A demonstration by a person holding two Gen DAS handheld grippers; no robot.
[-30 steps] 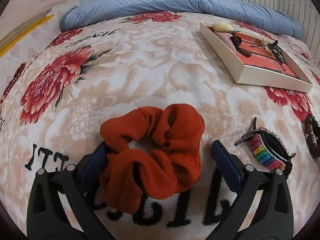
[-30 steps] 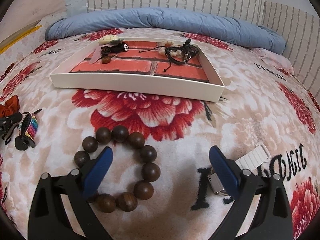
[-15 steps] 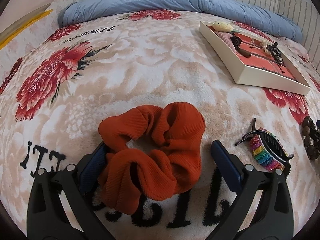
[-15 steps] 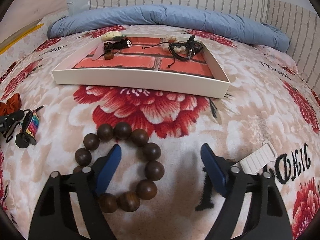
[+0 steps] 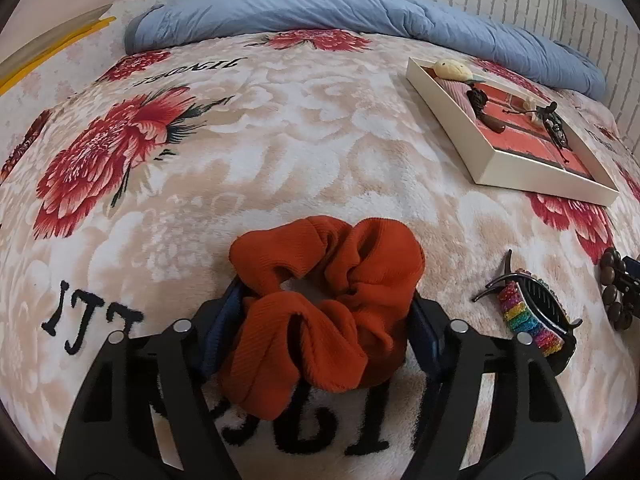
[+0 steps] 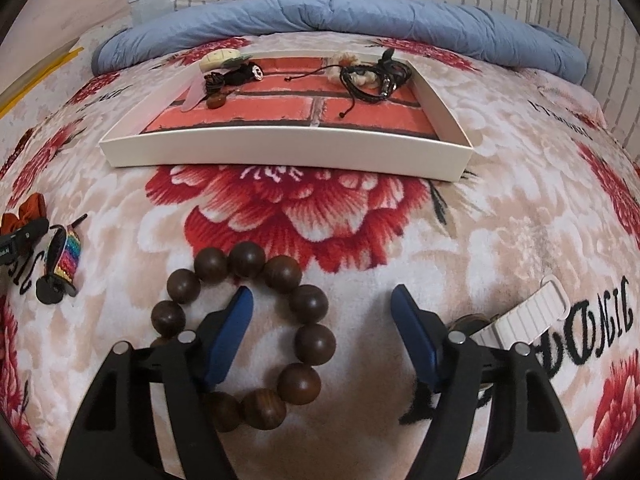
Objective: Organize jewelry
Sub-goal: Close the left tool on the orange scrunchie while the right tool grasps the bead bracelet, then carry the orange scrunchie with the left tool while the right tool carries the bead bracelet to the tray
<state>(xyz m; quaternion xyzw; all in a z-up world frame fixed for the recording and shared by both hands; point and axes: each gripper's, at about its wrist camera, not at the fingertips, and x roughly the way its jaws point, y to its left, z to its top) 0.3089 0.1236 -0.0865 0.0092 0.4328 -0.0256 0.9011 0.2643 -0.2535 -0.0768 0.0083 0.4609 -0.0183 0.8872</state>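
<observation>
An orange scrunchie lies on the flowered blanket between the fingers of my left gripper. Its jaws are closing, and both blue pads touch the fabric's sides. A bracelet of dark wooden beads lies under my right gripper. Its left finger stands inside the ring and the right finger outside. These jaws are closing too, with the ring's right side between them, untouched. A white tray with a brick-pattern floor holds cords and small trinkets beyond.
A black hair claw with a rainbow strip lies between the scrunchie and the beads. A white watch strap sits right of my right gripper. A rolled blue duvet lines the far edge, below a white brick wall.
The left jaws have drawn in from wide apart onto the scrunchie. The right jaws have narrowed, and the left finger now stands inside the bead ring.
</observation>
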